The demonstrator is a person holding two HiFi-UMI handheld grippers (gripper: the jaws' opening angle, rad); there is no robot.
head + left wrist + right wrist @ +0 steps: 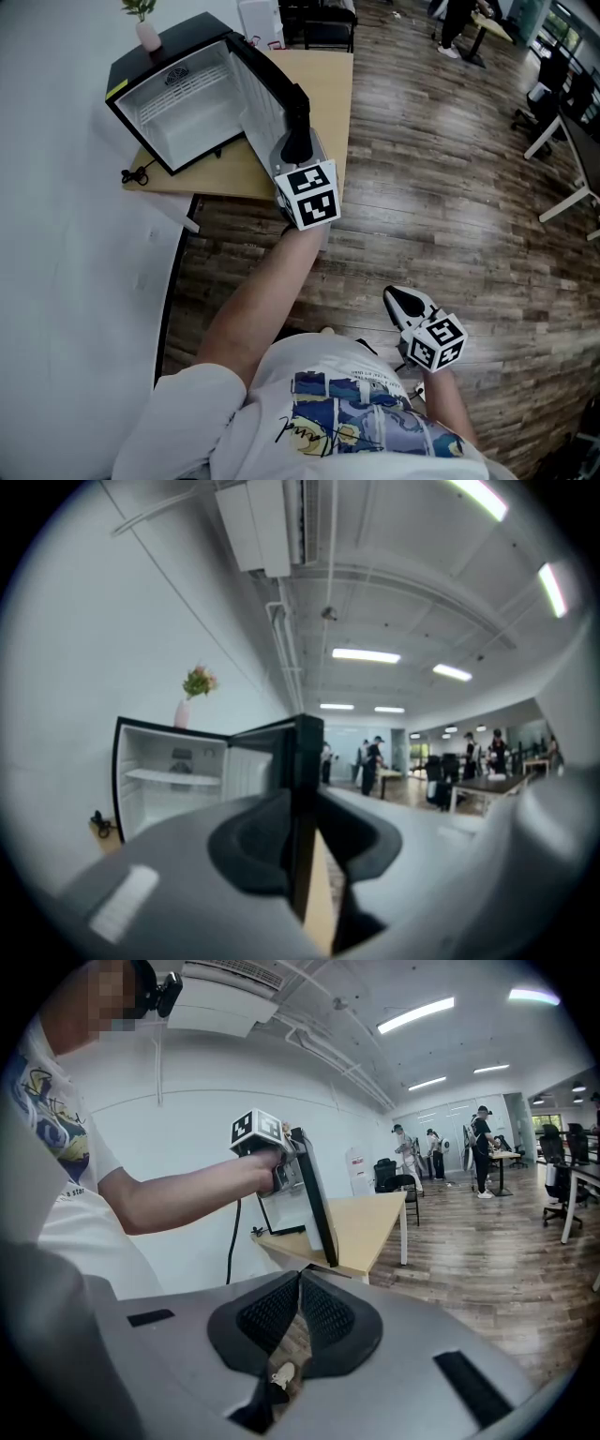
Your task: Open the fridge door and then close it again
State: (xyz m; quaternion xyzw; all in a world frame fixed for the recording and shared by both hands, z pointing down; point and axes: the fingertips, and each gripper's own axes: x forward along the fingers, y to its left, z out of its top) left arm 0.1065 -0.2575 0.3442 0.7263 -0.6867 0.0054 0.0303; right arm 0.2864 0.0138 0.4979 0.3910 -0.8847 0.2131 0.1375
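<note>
While left tool [303, 841] pinches fridge door [307, 752] edge, right tool [298, 1288] closed, empty.

Strip lights [366, 655] overhead, ahead of my left gripper [302, 808], light the room brightly and evenly; the nearest glares white. Both gripper views bulge and go black at the corners. Close to the jaws everything blurs. The floor [441, 187] gleams.

There is one fridge [178, 103], one table [319, 84], one planted vase [147, 34] and two hand-held grippers [298, 142] [400, 300].
</note>
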